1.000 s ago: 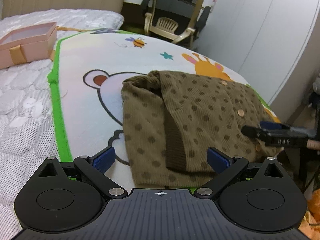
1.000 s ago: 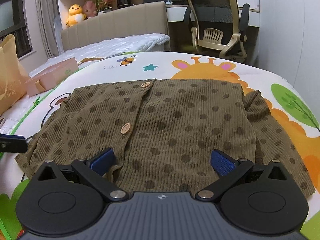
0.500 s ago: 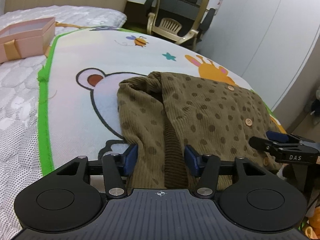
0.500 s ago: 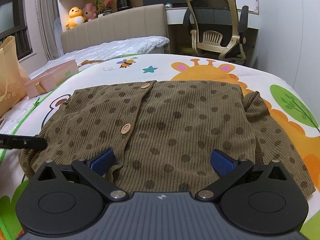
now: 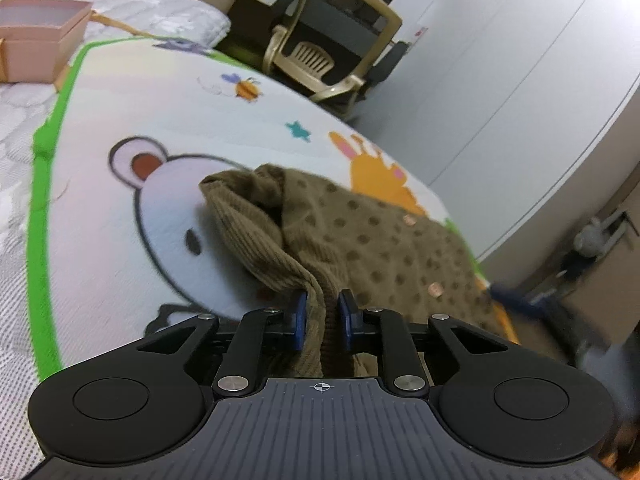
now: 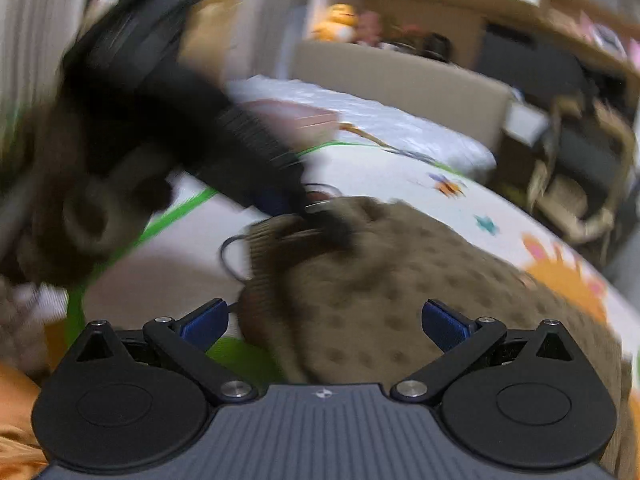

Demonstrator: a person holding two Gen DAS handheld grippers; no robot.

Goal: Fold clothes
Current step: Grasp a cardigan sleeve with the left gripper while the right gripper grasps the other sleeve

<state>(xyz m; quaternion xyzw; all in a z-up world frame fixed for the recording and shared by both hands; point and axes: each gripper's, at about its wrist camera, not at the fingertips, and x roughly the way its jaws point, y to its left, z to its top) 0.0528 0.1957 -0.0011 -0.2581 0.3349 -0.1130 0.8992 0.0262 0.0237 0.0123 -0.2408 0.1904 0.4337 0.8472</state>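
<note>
Left tongs [image 5: 322,316], spread a second ago, now pinch the near edge of the cardigan [image 5: 360,236], lifting it off the play mat [image 5: 120,208]; right tongs [image 6: 324,320] remain spread. Folding begins.

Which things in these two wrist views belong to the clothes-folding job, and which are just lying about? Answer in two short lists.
Part of the job:
- brown dotted cardigan
- left tongs, shut on the cardigan's edge
- right tongs, open over the cardigan
- cartoon animal mat under it

Just lying about:
- pink gift box
- office chair
- yellow plush toy, blurred
</note>
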